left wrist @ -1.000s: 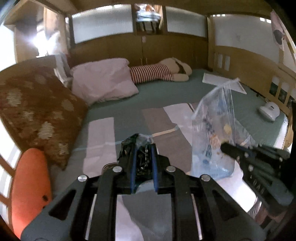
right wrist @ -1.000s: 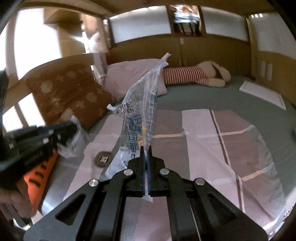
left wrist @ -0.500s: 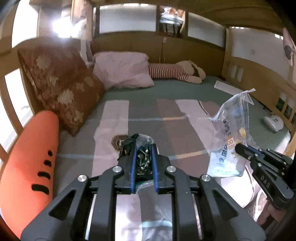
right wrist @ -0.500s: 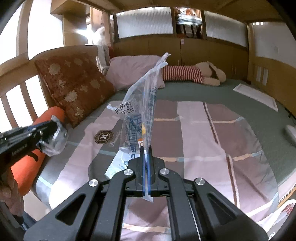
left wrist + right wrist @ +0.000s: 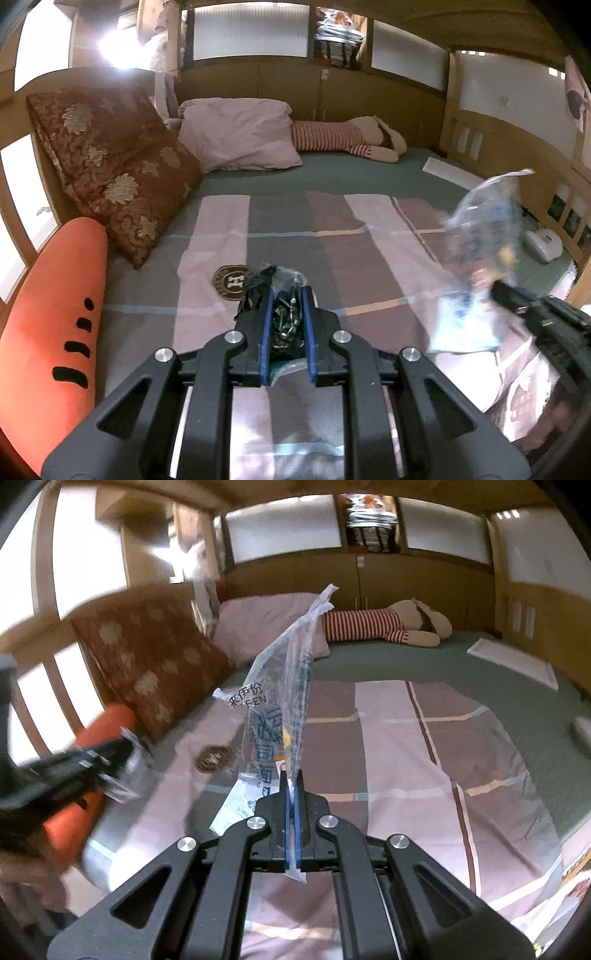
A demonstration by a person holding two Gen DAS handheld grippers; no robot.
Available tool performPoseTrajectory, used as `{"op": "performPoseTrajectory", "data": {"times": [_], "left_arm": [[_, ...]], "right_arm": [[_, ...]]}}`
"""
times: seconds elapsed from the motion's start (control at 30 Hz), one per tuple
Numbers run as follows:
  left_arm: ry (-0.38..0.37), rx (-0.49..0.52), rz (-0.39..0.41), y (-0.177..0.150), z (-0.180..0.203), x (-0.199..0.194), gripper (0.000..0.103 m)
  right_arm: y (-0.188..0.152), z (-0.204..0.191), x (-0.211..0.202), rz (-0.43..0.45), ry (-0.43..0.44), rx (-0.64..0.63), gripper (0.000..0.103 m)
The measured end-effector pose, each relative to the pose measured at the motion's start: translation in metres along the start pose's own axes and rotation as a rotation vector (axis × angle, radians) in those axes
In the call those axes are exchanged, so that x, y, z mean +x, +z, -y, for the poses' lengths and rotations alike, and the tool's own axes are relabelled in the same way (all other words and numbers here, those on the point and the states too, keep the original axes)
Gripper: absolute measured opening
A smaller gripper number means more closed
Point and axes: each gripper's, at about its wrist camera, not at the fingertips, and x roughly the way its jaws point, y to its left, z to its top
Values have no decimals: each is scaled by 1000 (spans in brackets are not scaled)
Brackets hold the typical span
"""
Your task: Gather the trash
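Over the bed (image 5: 280, 184), the left gripper (image 5: 287, 295) has its jaws pinched on a crumpled wrapper (image 5: 284, 314), perhaps foil; the right gripper (image 5: 294, 779) clamps a clear printed bag (image 5: 284, 701) upright.

We count two grippers, the left gripper (image 5: 287, 295) and the right gripper (image 5: 291, 775). Each carries one piece of trash: one crumpled wrapper (image 5: 284, 317) and one clear printed bag (image 5: 284, 701). On the one bed (image 5: 369, 177) we count two pillows, a brown one (image 5: 110, 177) and a pink one (image 5: 240, 136), one orange cushion (image 5: 48, 332), one striped plush toy (image 5: 347, 138) and one round badge (image 5: 232, 282).
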Motion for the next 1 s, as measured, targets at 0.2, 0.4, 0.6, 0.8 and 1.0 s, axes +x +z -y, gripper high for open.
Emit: {"op": "performPoseTrajectory", "data": {"times": [0.2, 0.4, 0.6, 0.8, 1.0], "left_arm": [[-231, 91, 10, 3, 61, -14, 16], [-555, 293, -18, -9, 190, -44, 16], [-807, 440, -138, -40, 309, -67, 16], [-869, 507, -275, -73, 379, -61, 29], [-756, 376, -157, -36, 328, -46, 92]], "right_arm": [[-15, 76, -113, 71, -176, 17, 2], [-58, 152, -202, 31, -409, 97, 2], [-91, 188, -242, -27, -524, 153, 3], [-103, 202, -247, -94, -552, 177, 8], [-84, 188, -253, 25, -611, 162, 85]]}}
